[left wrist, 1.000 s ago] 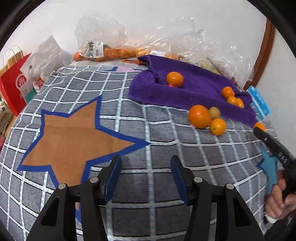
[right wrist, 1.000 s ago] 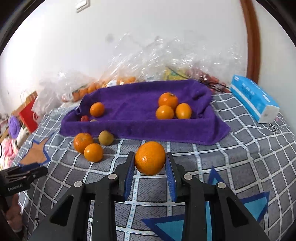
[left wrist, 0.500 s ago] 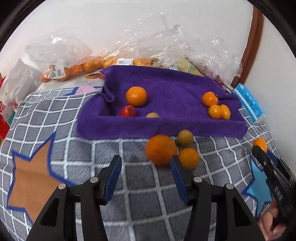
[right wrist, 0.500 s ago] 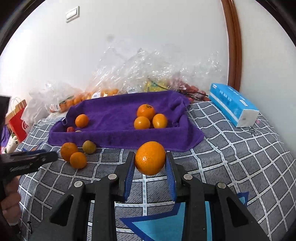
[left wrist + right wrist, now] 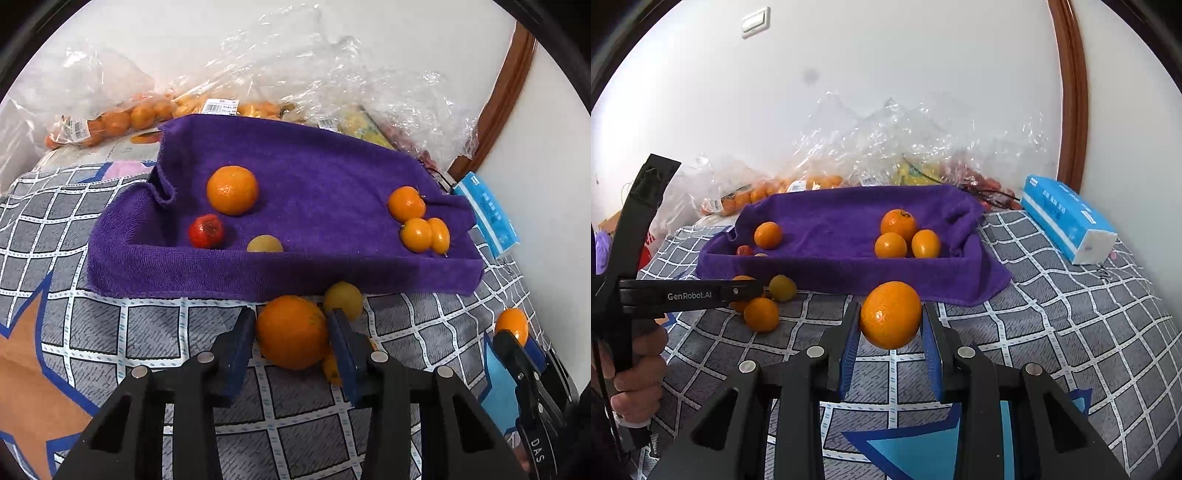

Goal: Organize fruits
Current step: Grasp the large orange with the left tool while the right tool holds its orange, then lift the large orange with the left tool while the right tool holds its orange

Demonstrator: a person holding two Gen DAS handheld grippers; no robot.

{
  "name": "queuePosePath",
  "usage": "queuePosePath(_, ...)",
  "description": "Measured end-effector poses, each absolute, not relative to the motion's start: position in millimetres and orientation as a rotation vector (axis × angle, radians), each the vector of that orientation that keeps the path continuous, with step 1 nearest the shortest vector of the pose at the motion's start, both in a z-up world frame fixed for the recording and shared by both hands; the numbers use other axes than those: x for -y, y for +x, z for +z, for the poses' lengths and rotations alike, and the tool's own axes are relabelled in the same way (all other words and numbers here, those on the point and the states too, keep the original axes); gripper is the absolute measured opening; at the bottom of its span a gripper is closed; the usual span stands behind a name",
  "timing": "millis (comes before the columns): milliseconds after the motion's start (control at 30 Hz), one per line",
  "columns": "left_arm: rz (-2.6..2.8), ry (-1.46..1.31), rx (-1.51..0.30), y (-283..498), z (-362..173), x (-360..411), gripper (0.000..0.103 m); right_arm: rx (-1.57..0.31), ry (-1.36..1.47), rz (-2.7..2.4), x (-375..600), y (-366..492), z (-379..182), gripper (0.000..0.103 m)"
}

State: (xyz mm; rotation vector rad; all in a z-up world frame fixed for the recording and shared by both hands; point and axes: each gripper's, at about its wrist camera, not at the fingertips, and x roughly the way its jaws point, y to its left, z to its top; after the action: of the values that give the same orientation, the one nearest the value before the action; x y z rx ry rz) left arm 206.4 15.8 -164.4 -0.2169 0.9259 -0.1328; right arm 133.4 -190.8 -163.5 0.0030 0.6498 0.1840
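A large orange [image 5: 291,341] lies on the checked bedspread in front of the purple towel tray [image 5: 258,275]. My left gripper [image 5: 291,325] straddles it, jaws closing, and both blue pads touch its sides. A yellow-green fruit [image 5: 343,299] and a small orange [image 5: 330,367] lie just beside it. Inside the tray are an orange [image 5: 232,190], a red fruit [image 5: 205,230], a yellowish fruit [image 5: 265,244] and three small oranges [image 5: 416,234]. My right gripper [image 5: 890,321] is shut on another orange [image 5: 890,314], held above the bedspread short of the tray [image 5: 831,229].
Clear plastic bags of fruit [image 5: 122,118] pile up against the wall behind the tray. A blue tissue pack [image 5: 1067,218] lies at the right. A brown wooden frame [image 5: 1071,92] runs up the wall. A person's hand [image 5: 635,365] grips the left tool.
My left gripper has swung right and forward from the star pattern to the fruit before the tray, and its jaws have narrowed around the large orange. The right gripper keeps its orange, nearly still.
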Motion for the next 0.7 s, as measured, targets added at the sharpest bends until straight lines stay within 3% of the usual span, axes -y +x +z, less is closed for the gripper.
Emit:
queuePosePath(267,-0.036,-0.198,-0.917,186,-159,-43,0.039,-0.675,0.016,0.187,192,137,-167,0.032)
queuePosePath(467,-0.027,-0.209,-0.906,181,-171,-54,0.049,-0.682,0.019,0.196,192,139,-168,0.032)
queuePosePath(533,-0.005,-0.16,-0.879,182,-176,-49,0.047,-0.678,0.026,0.196,193,138,-168,0.032)
queuePosePath(567,-0.005,-0.14,-0.874,181,-177,-47,0.04,-0.676,0.032,0.195,194,138,-168,0.032)
queuePosePath(700,-0.04,-0.179,-0.833,176,-171,-52,0.039,-0.671,0.045,0.184,197,137,-167,0.032)
